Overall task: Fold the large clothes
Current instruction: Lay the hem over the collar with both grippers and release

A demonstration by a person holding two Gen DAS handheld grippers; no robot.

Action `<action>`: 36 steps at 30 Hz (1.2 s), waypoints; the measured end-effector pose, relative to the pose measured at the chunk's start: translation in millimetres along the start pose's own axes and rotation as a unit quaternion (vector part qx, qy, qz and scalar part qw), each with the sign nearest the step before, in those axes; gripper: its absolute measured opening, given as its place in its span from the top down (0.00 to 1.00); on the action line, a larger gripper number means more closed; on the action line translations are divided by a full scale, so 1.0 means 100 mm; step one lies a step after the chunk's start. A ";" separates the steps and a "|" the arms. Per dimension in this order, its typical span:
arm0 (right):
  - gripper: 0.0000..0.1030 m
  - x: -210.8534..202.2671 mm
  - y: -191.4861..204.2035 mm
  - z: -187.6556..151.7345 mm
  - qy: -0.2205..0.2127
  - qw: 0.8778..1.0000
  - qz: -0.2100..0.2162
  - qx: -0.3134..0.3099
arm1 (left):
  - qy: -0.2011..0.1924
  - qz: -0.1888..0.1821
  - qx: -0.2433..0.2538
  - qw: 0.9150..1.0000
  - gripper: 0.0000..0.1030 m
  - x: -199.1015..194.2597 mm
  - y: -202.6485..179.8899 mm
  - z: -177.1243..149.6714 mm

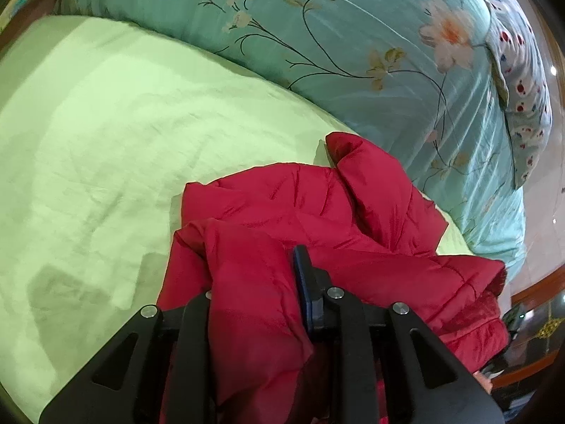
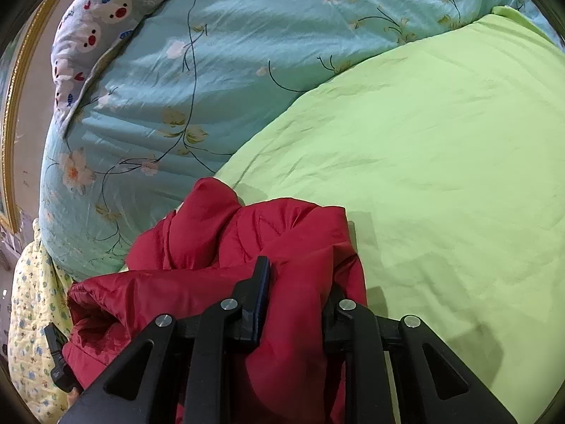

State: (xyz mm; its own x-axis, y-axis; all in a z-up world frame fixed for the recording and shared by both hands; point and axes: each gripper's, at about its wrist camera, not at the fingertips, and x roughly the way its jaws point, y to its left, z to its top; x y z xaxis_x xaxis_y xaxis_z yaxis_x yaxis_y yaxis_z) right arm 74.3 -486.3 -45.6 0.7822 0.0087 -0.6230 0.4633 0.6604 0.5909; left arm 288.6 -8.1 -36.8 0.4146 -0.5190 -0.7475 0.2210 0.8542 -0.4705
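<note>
A red puffer jacket [image 1: 317,205] lies bunched on the light green bed sheet [image 1: 106,123]. My left gripper [image 1: 252,275] is shut on a thick fold of the jacket; its right finger [image 1: 305,282] shows, the left one is hidden under fabric. In the right wrist view the same jacket [image 2: 247,240] lies bunched on the sheet [image 2: 441,159]. My right gripper [image 2: 298,282] is shut on another fold of it; its left finger [image 2: 259,289] shows and the right one is mostly covered. The left gripper [image 2: 58,360] shows at the lower left there, by the jacket's edge.
A rolled teal floral quilt [image 1: 353,35] lies along the far side of the bed, also in the right wrist view [image 2: 176,88]. A cartoon-print pillow [image 1: 522,70] sits behind it. A yellow patterned blanket [image 2: 31,318] hangs at the bed's left edge.
</note>
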 end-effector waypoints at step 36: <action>0.65 0.03 0.06 0.12 0.004 1.000 0.019 0.022 | -0.033 0.049 0.221 0.973 0.68 -0.35 -0.92 -0.73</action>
State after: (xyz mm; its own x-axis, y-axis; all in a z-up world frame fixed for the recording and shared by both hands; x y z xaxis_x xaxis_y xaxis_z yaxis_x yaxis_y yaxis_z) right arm 84.8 -491.2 -37.6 0.7961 0.0384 -0.6039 0.4523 0.6251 0.6361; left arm 189.5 -70.5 -1.2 0.5056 -0.4440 -0.7397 0.5299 0.8364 -0.1398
